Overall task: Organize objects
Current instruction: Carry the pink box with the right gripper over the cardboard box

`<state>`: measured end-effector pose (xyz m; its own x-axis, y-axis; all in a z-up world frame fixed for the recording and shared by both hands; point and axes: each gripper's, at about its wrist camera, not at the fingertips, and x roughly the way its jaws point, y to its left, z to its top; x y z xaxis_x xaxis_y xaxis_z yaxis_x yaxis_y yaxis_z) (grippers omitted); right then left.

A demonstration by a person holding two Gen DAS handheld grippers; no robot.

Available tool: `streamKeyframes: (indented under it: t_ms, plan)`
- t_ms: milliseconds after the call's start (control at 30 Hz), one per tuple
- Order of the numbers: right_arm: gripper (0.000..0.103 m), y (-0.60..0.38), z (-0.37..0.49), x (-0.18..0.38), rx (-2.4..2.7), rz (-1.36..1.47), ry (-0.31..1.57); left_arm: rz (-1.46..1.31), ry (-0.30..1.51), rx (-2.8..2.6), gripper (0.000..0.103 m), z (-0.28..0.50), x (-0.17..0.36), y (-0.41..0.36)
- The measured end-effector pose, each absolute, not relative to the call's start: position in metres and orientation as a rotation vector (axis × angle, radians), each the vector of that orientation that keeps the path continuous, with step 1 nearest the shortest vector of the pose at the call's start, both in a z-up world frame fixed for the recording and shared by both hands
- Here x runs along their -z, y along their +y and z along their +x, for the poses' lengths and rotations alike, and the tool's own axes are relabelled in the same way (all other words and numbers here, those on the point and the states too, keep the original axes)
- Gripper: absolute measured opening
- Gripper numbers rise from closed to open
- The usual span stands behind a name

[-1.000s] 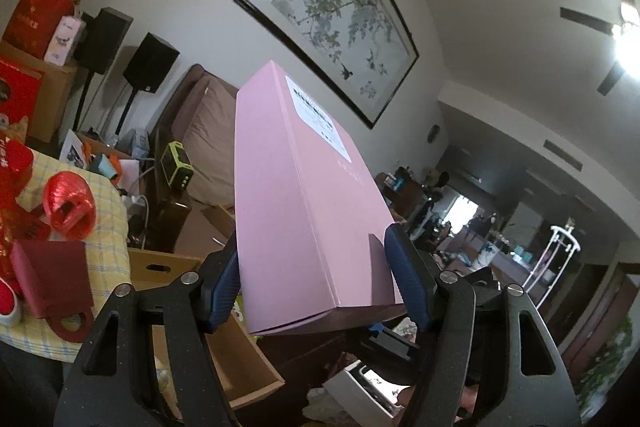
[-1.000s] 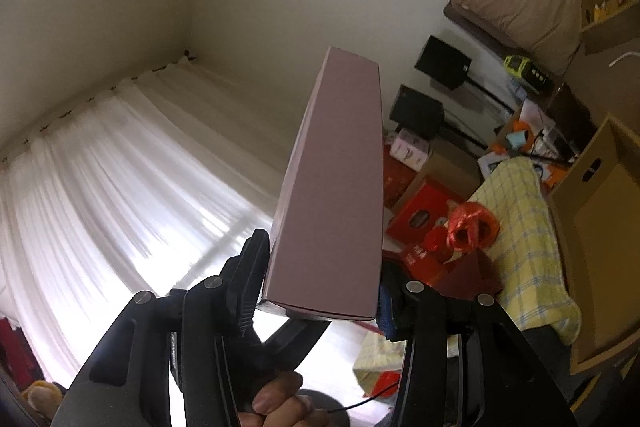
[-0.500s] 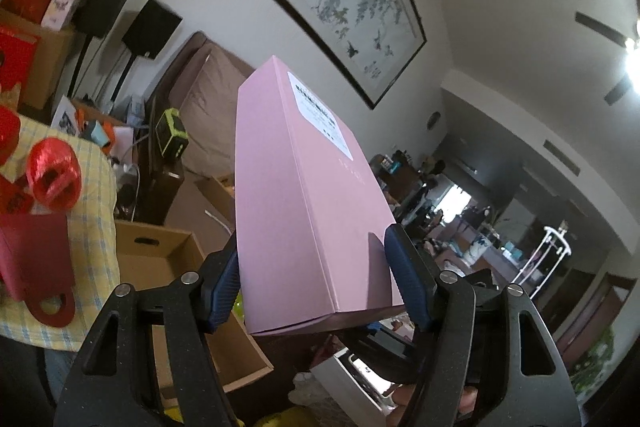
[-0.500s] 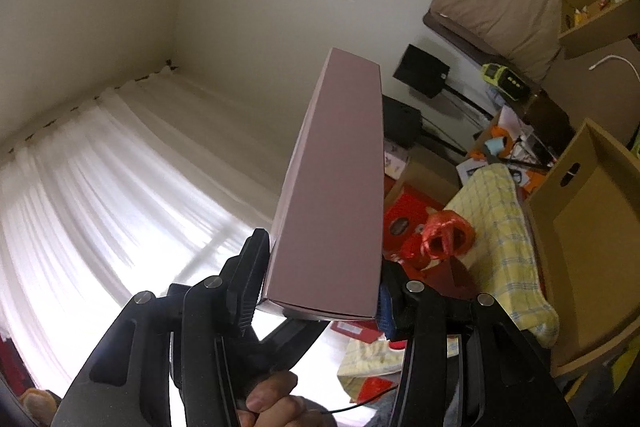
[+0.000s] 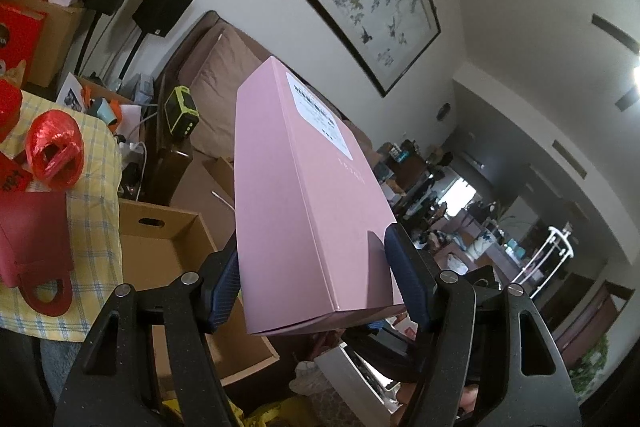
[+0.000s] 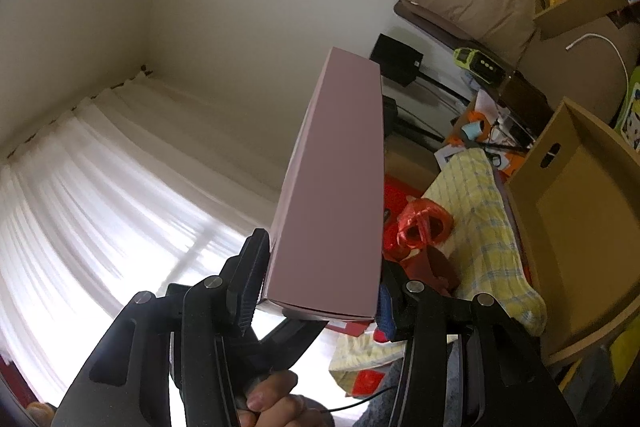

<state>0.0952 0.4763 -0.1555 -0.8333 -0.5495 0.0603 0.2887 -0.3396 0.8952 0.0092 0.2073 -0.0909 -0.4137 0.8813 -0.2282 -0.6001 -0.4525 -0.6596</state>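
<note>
Both tongs, left and right, clamped one pink box, its long axis pointing away above an open carton.

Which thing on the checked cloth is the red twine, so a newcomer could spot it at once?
Find the yellow checked cloth beside the open cardboard box. On it, above the flat dark red bag, sits the twine. It is the only round, shiny, bright red ball there, with a hollow in its middle.
</note>
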Motion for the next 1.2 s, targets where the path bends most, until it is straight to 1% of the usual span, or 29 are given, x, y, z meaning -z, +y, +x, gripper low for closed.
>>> streamKeyframes:
  t_ms: [567, 1200]
  plan:
    - [0.047, 0.484, 0.087, 0.177, 2.203, 0.420, -1.468, -0.787, -0.607, -1.957, 0.066, -0.006, 0.115, 0.220]
    - [0.047, 0.486, 0.068, 0.218, 2.182, 0.559, -1.544, -0.963, -0.653, -1.937, 0.066, -0.031, 0.161, 0.222]
